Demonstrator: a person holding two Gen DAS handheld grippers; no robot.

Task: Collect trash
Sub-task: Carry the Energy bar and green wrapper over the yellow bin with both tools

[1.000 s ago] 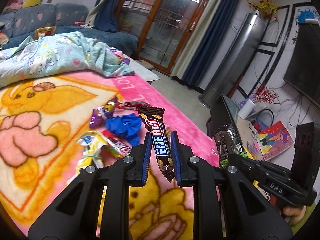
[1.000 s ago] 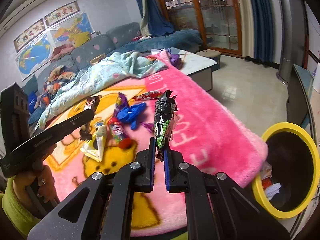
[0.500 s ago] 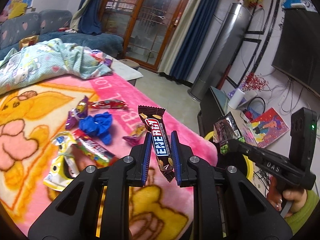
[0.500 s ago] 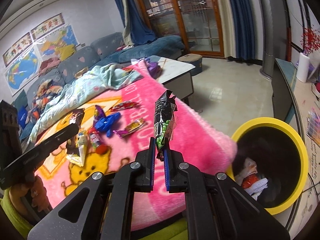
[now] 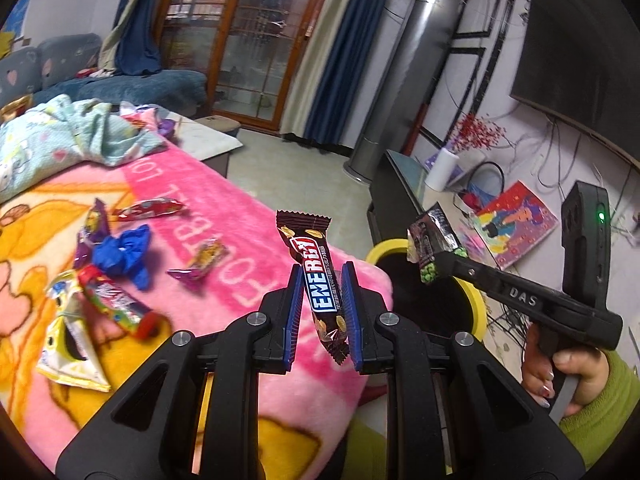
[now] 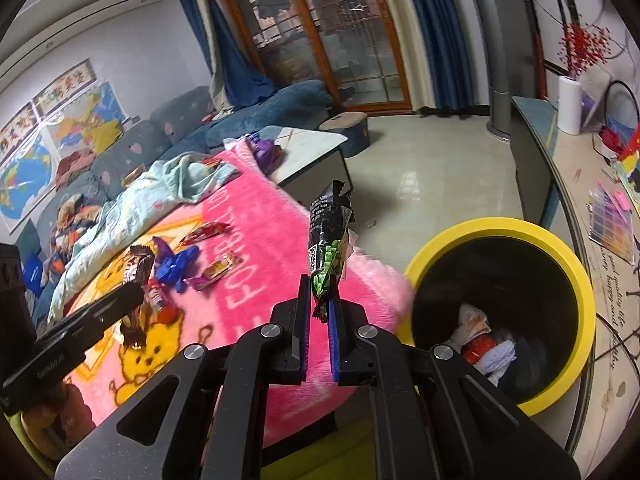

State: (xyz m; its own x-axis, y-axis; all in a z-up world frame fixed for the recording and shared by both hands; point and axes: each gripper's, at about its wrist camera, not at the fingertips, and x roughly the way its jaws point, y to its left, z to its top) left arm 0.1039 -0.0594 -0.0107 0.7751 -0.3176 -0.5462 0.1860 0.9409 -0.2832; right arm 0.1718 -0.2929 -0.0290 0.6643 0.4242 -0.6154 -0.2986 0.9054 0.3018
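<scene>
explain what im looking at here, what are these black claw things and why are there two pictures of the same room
Each black claw is a hand-held gripper: a person squeezes one in each hand, and a small fisheye camera on each looks forward along its two fingers. So the two pictures are one moment seen from two hands.

In the left view, the left hand-held gripper is shut on a brown energy bar wrapper. The right one shows there from the side, held by a hand in a green sleeve.

In the right view, the right hand-held gripper is shut on a black and green snack packet, beside a yellow-rimmed bin with rubbish in it.

More wrappers lie on the pink blanket.
</scene>
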